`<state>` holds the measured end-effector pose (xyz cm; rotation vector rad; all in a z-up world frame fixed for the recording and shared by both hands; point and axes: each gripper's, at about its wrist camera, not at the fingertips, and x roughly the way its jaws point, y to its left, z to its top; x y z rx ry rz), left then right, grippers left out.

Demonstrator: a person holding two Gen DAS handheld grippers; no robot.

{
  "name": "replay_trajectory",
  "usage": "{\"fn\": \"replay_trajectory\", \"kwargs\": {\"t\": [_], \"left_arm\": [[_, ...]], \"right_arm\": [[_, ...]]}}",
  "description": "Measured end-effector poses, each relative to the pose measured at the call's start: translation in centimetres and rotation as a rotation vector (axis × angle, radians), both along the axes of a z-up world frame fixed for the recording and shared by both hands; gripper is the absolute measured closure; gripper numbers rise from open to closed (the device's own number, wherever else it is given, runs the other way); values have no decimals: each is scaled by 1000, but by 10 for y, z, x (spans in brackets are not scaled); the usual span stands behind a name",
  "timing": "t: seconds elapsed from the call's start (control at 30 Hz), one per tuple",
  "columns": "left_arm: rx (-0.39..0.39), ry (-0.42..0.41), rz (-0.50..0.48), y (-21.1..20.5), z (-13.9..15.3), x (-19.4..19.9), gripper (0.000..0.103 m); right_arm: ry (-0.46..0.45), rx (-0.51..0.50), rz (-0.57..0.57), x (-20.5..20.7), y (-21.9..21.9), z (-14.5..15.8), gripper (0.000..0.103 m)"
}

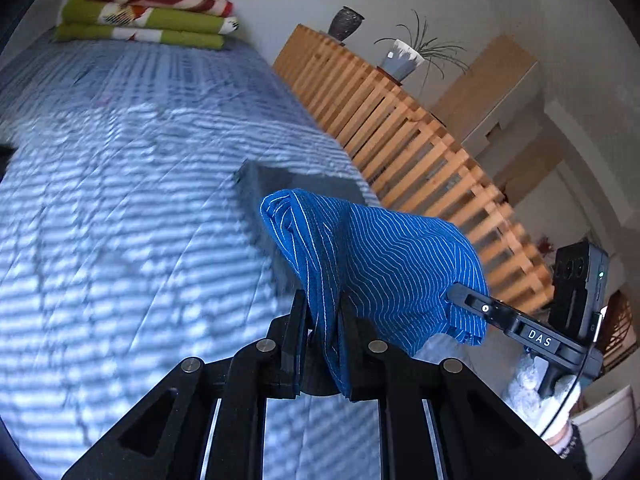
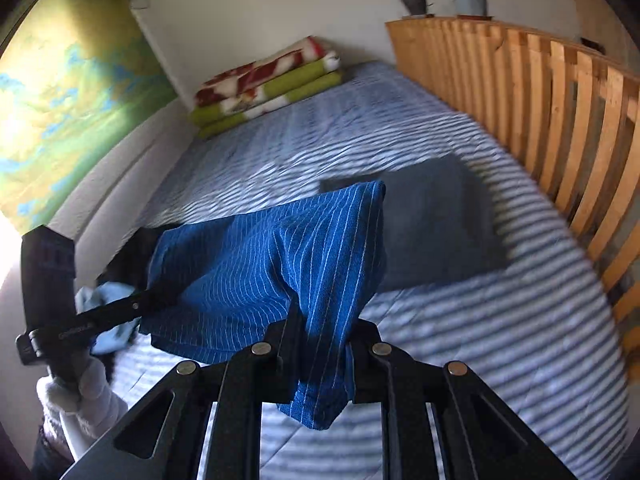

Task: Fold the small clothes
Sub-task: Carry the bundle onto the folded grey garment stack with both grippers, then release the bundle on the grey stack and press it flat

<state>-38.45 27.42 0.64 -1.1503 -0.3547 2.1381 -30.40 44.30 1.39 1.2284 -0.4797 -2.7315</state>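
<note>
Left gripper (image 1: 320,312): pitched down toward the bed (image 1: 120,200), jaws nearly closed, pinching an edge of the blue pinstriped garment (image 1: 380,260), which bunches up and over the fingers.
Right gripper (image 2: 320,328): also pitched down, jaws nearly closed on another edge of the same garment; cloth hangs below the fingertips.
Garment: held up off the striped bedcover, stretched between the 2 grippers, above a dark grey folded cloth (image 2: 436,224) lying near the wooden slatted rail (image 2: 560,112).
Hands: each gripper's handle sits in a white-gloved hand; the left view shows the right hand (image 1: 548,396), the right view shows the left hand (image 2: 84,396).
Left view only: pale wooden cabinets (image 1: 492,92) beyond the rail.
Right view only: a green and yellow wall hanging (image 2: 68,112), and light blue cloth (image 2: 108,320) behind the left gripper.
Both views: folded red, white and green blankets (image 1: 148,12) at the bed's far end; a dark vase (image 1: 346,22) and a potted plant (image 1: 404,56) on top of the rail.
</note>
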Motion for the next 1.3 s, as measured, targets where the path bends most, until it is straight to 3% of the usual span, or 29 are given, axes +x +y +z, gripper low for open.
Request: {"fn": "replay_trajectory", "kwargs": {"t": [0.2,0.37,0.63,0.73,0.8,0.83,0.9,0.97,1.03,1.2,1.3], "left_arm": [[34,-5,20,72,-34,-73,90],[33,-39,48,109,-88,-121,90],[10,-29,77,132,-139,-148,90],[15,-41,91,125,-144,-148,81],[17,-104,78,121,-145,-149,63],[14,-126,61,118,-143,-149,60],[-24,-79,80,111,-131,-144,57],[-33,-9,74,106,-112,-138,55],[-17,23,52,109,-97,-136,55],[-14,-10,-44,140,-96,-143,55],[-92,-16,-79,160,-114,-145,55]], "right_arm": [[-19,84,-49,-77,52,-30,88],[-65,130,-49,-126,81,-65,88],[-95,119,-37,-164,106,-103,88],[-118,100,-27,-169,110,-112,85],[-165,98,-34,-168,117,-113,72],[-185,85,-41,-166,121,-111,66],[-188,71,-62,-154,131,-102,66],[-122,111,-114,-137,140,-83,66],[-37,52,-131,-124,148,-62,66],[5,49,-138,-142,136,-51,66],[-16,33,-136,-160,129,-68,66]]}}
